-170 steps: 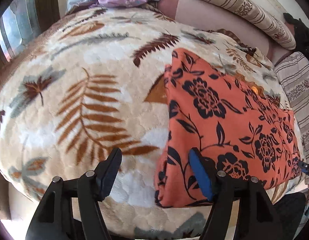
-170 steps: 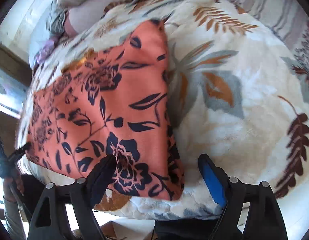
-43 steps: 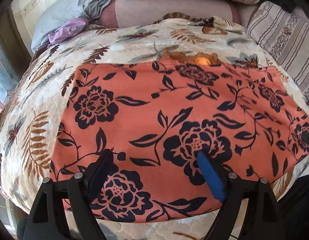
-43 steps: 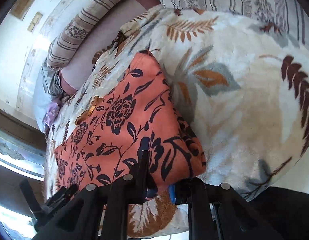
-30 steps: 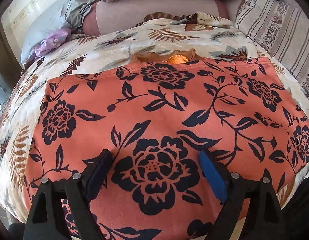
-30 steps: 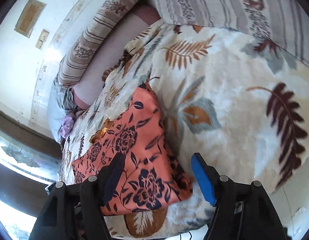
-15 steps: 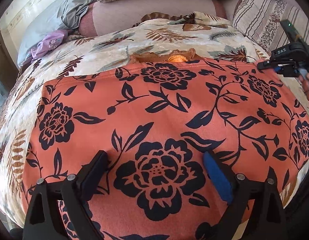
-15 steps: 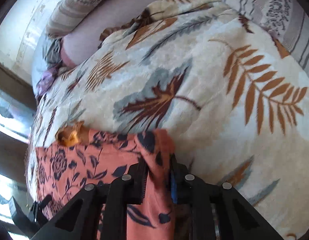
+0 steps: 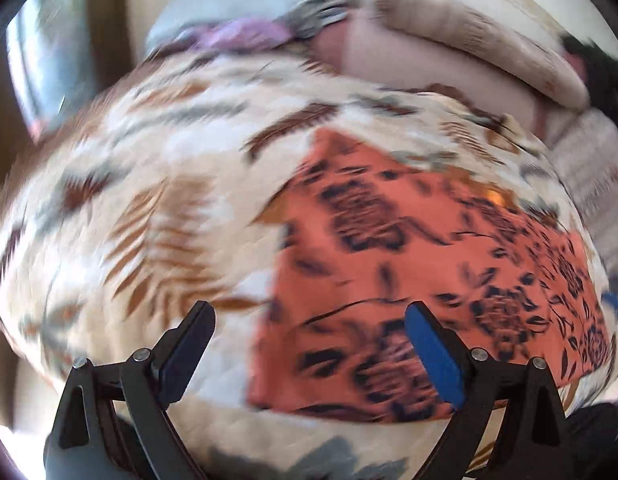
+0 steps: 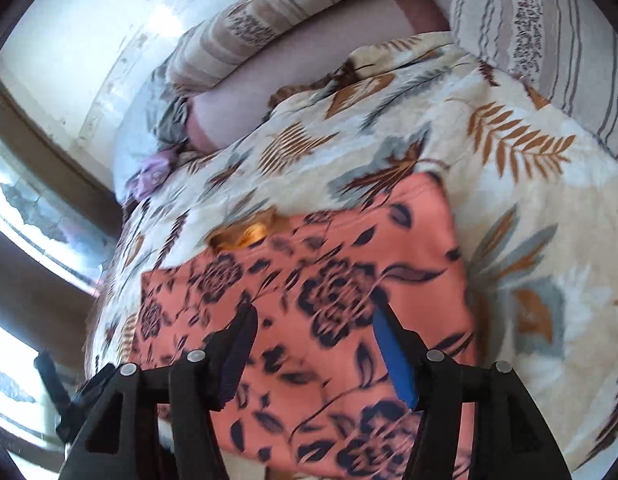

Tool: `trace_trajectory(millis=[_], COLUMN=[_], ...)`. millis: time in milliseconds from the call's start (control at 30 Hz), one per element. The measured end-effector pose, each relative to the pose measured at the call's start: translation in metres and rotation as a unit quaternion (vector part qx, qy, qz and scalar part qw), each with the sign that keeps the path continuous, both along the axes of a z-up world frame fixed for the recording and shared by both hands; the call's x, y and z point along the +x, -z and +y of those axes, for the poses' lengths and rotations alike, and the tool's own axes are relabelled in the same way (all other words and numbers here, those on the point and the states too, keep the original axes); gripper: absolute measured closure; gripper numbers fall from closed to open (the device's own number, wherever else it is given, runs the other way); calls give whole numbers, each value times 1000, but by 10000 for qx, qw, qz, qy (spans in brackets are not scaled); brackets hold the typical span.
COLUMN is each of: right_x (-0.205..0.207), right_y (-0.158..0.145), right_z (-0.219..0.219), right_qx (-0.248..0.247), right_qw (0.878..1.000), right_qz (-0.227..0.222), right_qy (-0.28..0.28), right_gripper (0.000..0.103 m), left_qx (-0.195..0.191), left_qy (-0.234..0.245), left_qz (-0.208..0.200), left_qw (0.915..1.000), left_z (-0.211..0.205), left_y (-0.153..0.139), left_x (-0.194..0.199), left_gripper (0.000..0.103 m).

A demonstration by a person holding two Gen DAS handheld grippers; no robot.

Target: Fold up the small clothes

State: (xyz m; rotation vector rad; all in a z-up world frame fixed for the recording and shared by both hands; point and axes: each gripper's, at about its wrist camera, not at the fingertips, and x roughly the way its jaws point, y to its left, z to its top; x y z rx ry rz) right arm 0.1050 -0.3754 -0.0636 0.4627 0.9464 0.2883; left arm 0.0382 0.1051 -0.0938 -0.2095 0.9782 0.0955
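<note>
So we've got the cloth (image 9: pixel 409 248), orange with dark flowers, lying flat on the blanket (image 9: pixel 157 208), the cream one with the brown and grey leaf print. The left wrist view is pretty smeared, so fine detail there is a wash.

Our left gripper (image 9: pixel 309 344) is spread wide with nothing between its fingers. It sits over the cloth's left edge: the blue-padded finger (image 9: pixel 433 356) is over the orange fabric, the other one over bare blanket. Can't tell if either is actually touching the fabric.

Our right gripper (image 10: pixel 313 344) is also released, jaws apart and holding nothing, both fingers hovering over the cloth (image 10: pixel 329 304). From this side the cloth reads as a rough rectangle, its right edge running straight along the blanket (image 10: pixel 529 208). A small bright orange bit (image 10: pixel 249 232) pokes out at the far edge; can't tell what it is.

Beyond the blanket there's a striped pillow (image 10: pixel 269 28) against the wall, another striped cushion (image 10: pixel 549 32) on the right, and a grey and purple bundle (image 10: pixel 161 152) at the far left corner.
</note>
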Motion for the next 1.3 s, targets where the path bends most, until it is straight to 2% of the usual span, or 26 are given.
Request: trace_trajectory(millis=[67,100,133,167,200,233,300,400,467,533,600,733,867,900,967,1000,1133,1200,1300], right_x=[-13,-16,-17,-14,-15,-16,-16,-15,-15,-14,-17,-21,-21,-22,-22,-22,-22,-22,-24], right_y=[13,23,33,45,52,52,53,57,58,57,56,59,62,63,65,66,68,68,68], right_z=[24,32,35,37,35,34,30,22,21,22,22,15,7,5,1,-1,-4,-4,-4], right_qx=[-160,-250,-282,-289,-249,-174,-36,172,182,172,208,460,776,874,1023,1096,1233,1222,1212], right_qw=[9996,9992,9987,9981,9983,9989,9988,9984,9985,9988,9991,9986,9968,9960,9946,9939,9923,9924,9926], right_qz=[90,197,343,495,505,432,487,543,510,450,377,257,194,183,161,158,141,127,95], right_qy=[-225,-250,-242,-204,-140,-76,9,26,14,-10,-4,50,30,21,-8,-15,-23,-18,20], right_gripper=[39,39,39,39,39,39,39,39,38,37,36,35,35,35,35,35,35,35,35], left_qx=[-354,-539,-703,-746,-869,-1002,-1179,-1392,-1095,-808,-684,-545,-551,-489,-619,-567,-714,-488,-73], left_qy=[-67,92,169,152,182,163,108,-15,-44,91,272,477,273,122,-119,-256,-856,-829,-851], left_qz=[284,559,797,726,827,862,950,931,829,522,248,252,709,861,804,755,703,599,205], left_qw=[9989,9969,9942,9945,9926,9911,9884,9859,9905,9953,9970,9971,9956,9950,9948,9952,9913,9936,9961], left_z=[17,20,21,23,22,23,28,36,32,25,20,10,10,15,27,32,52,50,45], left_y=[15,27,36,33,31,29,33,34,20,0,-14,-14,19,30,38,36,26,17,-5], left_x=[-6,-6,-5,-8,-11,-14,-23,-29,-28,-18,4,75,142,156,168,172,172,163,136], left_gripper=[13,45,55,61,72,76,76,70,62,43,34,33,34,38,41,45,46,46,46])
